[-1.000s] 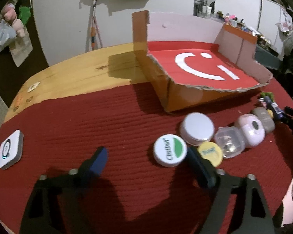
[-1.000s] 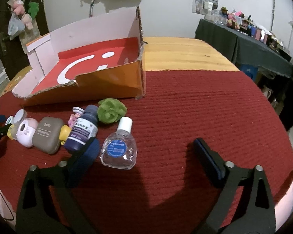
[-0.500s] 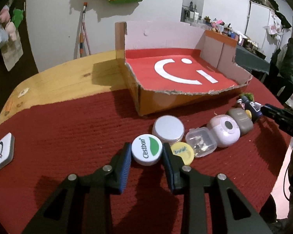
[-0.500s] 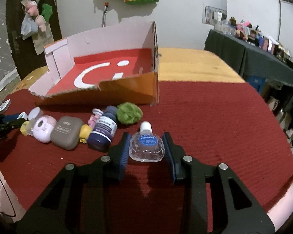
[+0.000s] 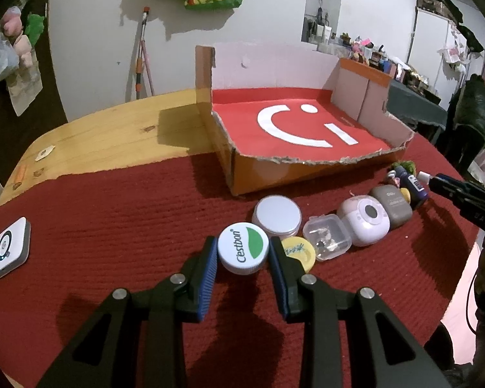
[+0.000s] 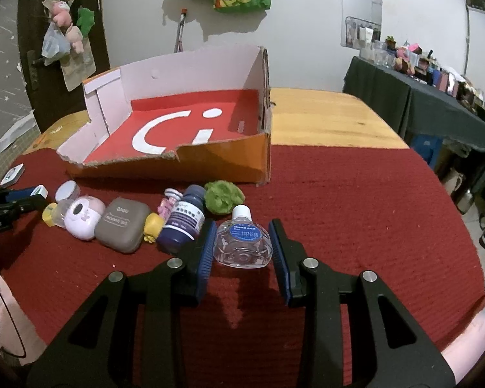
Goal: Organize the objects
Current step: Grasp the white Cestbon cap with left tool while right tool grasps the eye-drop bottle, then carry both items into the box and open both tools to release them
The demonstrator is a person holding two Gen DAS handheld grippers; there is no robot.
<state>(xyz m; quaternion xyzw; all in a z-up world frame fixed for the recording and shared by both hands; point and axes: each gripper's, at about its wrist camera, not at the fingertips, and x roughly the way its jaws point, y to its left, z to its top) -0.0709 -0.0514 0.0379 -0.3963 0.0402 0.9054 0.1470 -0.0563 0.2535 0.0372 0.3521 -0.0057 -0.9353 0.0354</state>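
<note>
Left wrist view: I have the left gripper (image 5: 243,258) closed on the Cestbon jar (image 5: 243,252), its blue pads pressed against both sides of the white-and-green lid, and I read the jar as lifted just off the red cloth (image 5: 113,220). Just beyond it sit a plain white-lidded jar (image 5: 277,217) and a yellow cap (image 5: 299,252), with a small clear plastic case (image 5: 327,236) touching a pale pink round gadget (image 5: 364,223) to the right. A grey pouch-like case (image 5: 392,205) follows in the same row. The torn cardboard box (image 5: 300,165), red inside with a white smile mark, stands behind the row, straddling the cloth edge and the wooden table (image 5: 106,139). A white square device (image 5: 9,247) lies well apart at the left.

In the right wrist view, I have the right gripper (image 6: 242,246) closed on the clear eye-drop bottle (image 6: 242,241); both pads touch its flanks, white cap pointing away from me toward the box (image 6: 210,161). Just left of it lies a dark blue bottle (image 6: 184,220), tilted, with a fuzzy green ball (image 6: 223,196) behind and a small yellow figure (image 6: 152,223) wedged beside the grey case (image 6: 123,224). My other gripper shows at the far left edge.
</note>
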